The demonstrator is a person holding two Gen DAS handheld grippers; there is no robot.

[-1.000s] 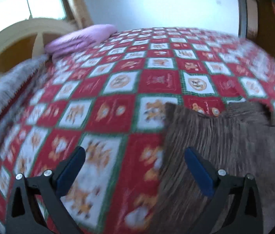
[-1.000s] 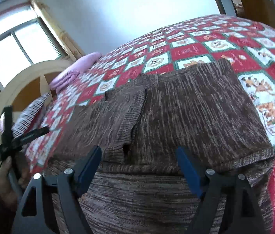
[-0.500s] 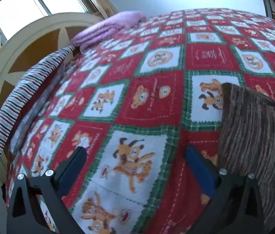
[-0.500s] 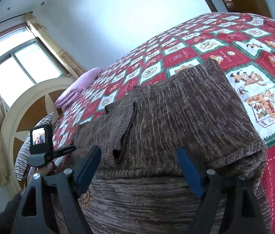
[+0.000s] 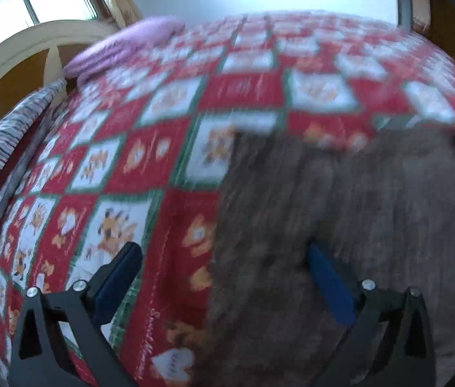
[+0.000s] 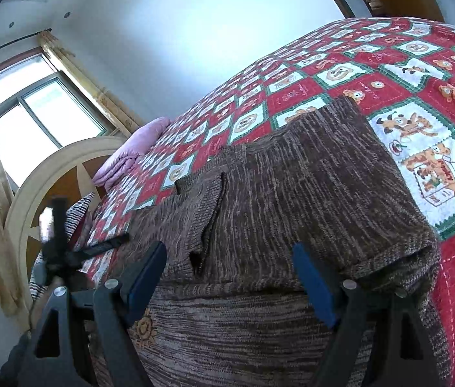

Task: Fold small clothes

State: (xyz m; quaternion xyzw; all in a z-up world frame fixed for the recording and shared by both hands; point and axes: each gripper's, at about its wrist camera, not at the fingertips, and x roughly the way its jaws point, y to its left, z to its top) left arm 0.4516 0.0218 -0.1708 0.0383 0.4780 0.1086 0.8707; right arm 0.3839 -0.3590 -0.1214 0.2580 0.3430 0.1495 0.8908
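Observation:
A brown knitted sweater (image 6: 291, 200) lies flat on the bed, partly folded, with both sleeves laid over its body and a small sun motif near its lower edge. My right gripper (image 6: 229, 274) is open and empty, just above the near part of the sweater. My left gripper (image 5: 224, 274) is open and empty over the sweater's left edge (image 5: 340, 209); this view is blurred by motion. The left gripper also shows in the right wrist view (image 6: 66, 251), at the sweater's left side.
The bed carries a red, white and green patchwork quilt (image 6: 420, 74) with bear pictures. A pink folded blanket (image 5: 124, 48) and a striped pillow (image 5: 8, 135) lie by the cream headboard (image 6: 50, 177). A window (image 6: 34, 119) and curtains are behind.
My left gripper has swung back right, so the sweater's left edge now lies between its fingers. My right gripper has tilted up a little and stays over the sweater.

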